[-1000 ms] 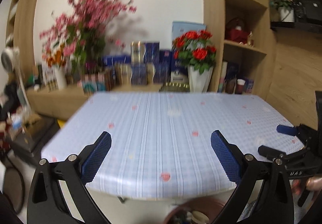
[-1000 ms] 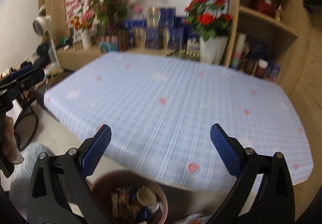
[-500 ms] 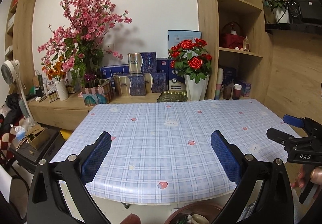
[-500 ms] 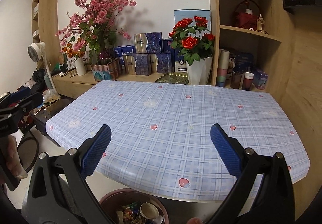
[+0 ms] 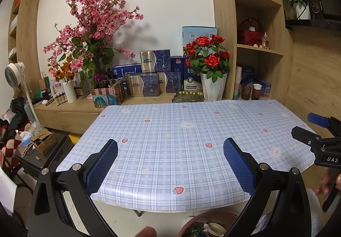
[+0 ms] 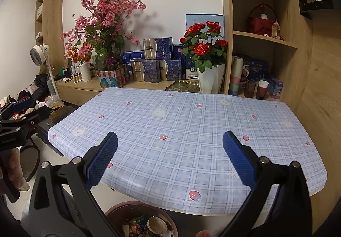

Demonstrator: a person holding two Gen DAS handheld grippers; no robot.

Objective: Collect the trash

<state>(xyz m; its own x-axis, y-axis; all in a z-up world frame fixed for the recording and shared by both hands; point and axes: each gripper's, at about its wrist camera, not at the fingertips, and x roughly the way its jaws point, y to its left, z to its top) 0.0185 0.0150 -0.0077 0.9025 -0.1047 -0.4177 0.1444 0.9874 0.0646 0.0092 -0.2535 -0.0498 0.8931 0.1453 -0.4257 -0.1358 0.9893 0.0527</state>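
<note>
1. Down below the near edge of the table sits the trash bin (image 6: 119,214), a round brown tub already holding rubbish: a paper cup (image 6: 157,225) lying among crumpled wrappers (image 6: 136,224). Only its rim shows in the left wrist view, low at the frame's bottom.

2. Above it, the table (image 6: 191,130) wears a blue plaid cloth printed with strawberries and bunnies, and no loose trash shows anywhere on its surface. By that look, the collecting seems finished or nearly so.

3. Both tools hang over the near edge of the table. The left gripper (image 5: 170,160) has its two blue pads spread wide with nothing between them; the right gripper (image 6: 170,156) is spread the same way, also empty.

4. To do this step well, I would sweep each camera across the whole cloth and the floor beside the bin before calling it done, keeping the fingers apart and clear of the table edge, since small scraps could hide against the busy print.

5. Count: one bin, one cup visible in it, two grippers, one table. Behind stand one white vase of red roses (image 6: 202,45), one tall spray of pink blossoms (image 6: 106,6), and one small fan (image 6: 38,55) at the left. The stacked boxes on the sideboard are too overlapped to count surely.
</note>
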